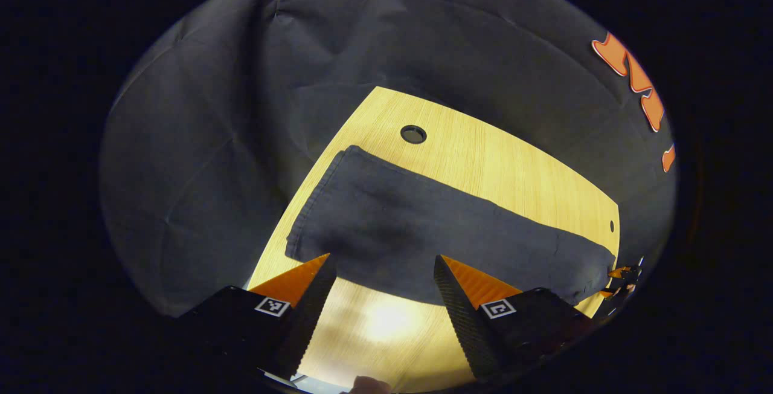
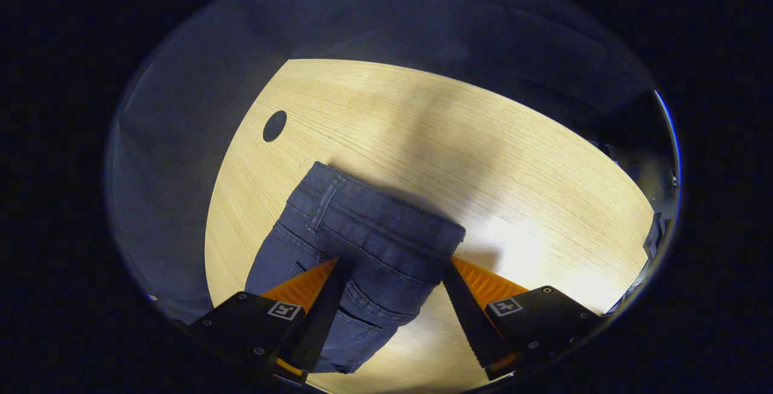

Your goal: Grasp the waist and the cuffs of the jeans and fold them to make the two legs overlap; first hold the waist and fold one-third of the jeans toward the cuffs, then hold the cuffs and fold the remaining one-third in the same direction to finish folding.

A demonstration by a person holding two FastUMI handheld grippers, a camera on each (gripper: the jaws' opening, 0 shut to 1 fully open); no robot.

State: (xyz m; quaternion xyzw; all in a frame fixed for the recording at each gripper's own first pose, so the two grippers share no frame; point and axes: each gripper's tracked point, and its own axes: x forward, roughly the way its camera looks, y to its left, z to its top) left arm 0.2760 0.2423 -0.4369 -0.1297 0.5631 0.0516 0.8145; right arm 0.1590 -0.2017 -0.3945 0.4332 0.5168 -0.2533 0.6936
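Dark blue jeans lie flat on the wooden table, folded lengthwise with one leg over the other. In the left gripper view the cuff end is at the left, and my left gripper hovers open over the near edge of the legs. The other gripper shows small at the far right end of the jeans. In the right gripper view the waistband with a belt loop lies just ahead. My right gripper stands open, its fingers straddling the waist end from above.
A round cable hole sits in the table beyond the jeans, also seen as the cable hole left of the waist. A smaller hole is near the table's far right edge. Bare wood stretches past the waistband.
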